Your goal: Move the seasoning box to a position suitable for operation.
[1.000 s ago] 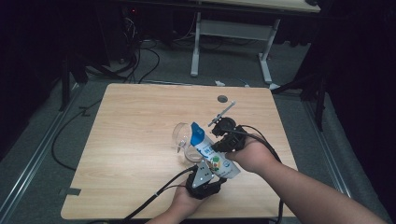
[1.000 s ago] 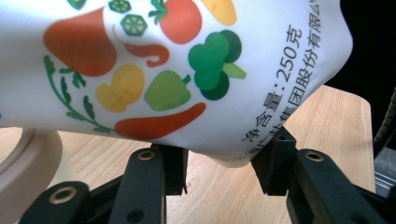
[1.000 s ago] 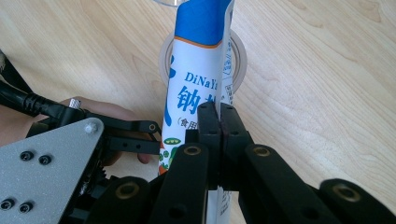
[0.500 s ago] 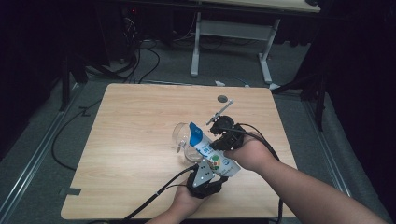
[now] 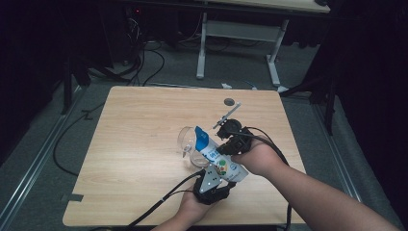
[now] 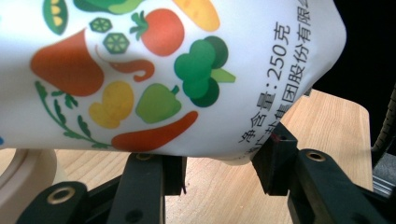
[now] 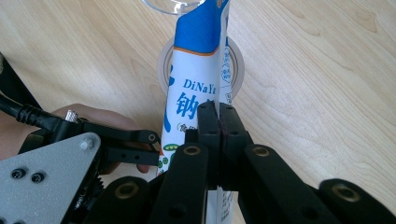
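Pouch (image 5: 214, 153) printed with vegetables lies tilted above the wooden table (image 5: 144, 144) near its front edge, blue top over a clear glass (image 5: 188, 144). Right gripper (image 7: 218, 122) pinches the pouch's flat edge, jaws pressed together; left gripper (image 6: 219, 168) clasps its fat lower end between half-spread jaws

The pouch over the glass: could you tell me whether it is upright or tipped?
Tipped. In the high view the pouch slants, its blue top down toward the glass; both grippers, left and right, hold it.
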`<state>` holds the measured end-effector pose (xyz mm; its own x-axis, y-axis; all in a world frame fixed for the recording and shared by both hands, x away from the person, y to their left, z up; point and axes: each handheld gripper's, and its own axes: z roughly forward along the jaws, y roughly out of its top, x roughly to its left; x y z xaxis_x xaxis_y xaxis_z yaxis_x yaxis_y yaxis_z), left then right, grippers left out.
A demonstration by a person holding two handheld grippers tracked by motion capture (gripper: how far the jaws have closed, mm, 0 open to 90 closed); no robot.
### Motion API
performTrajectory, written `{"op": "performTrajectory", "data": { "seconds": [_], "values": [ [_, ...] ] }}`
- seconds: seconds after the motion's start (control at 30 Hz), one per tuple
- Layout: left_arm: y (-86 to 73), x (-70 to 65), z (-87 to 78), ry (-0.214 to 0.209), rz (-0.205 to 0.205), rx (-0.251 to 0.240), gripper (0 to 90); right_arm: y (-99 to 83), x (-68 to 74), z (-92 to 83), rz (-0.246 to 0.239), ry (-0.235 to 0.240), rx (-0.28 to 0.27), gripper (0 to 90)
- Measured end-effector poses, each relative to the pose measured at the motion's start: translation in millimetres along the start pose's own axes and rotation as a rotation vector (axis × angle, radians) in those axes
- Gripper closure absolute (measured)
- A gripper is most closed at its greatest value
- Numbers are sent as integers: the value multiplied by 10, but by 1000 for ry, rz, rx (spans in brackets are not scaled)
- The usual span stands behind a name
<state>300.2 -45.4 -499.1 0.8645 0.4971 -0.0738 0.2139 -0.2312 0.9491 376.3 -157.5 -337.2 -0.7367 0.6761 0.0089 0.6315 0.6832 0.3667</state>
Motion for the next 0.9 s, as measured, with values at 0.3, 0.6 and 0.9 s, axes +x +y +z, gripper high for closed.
{"op": "performTrajectory", "data": {
  "seconds": [0.3, 0.6, 0.9],
  "values": [
    [20, -4, 5, 0, 3, -3, 596, 26, -4, 5, -7, 0, 5, 899],
    [47, 9, -4, 2, 2, -7, 596, 50, -4, -9, -9, -2, -5, 898],
    [69, 30, -19, 8, -5, -18, 596, 98, 10, -23, -20, -9, -7, 899]
  ]
}}
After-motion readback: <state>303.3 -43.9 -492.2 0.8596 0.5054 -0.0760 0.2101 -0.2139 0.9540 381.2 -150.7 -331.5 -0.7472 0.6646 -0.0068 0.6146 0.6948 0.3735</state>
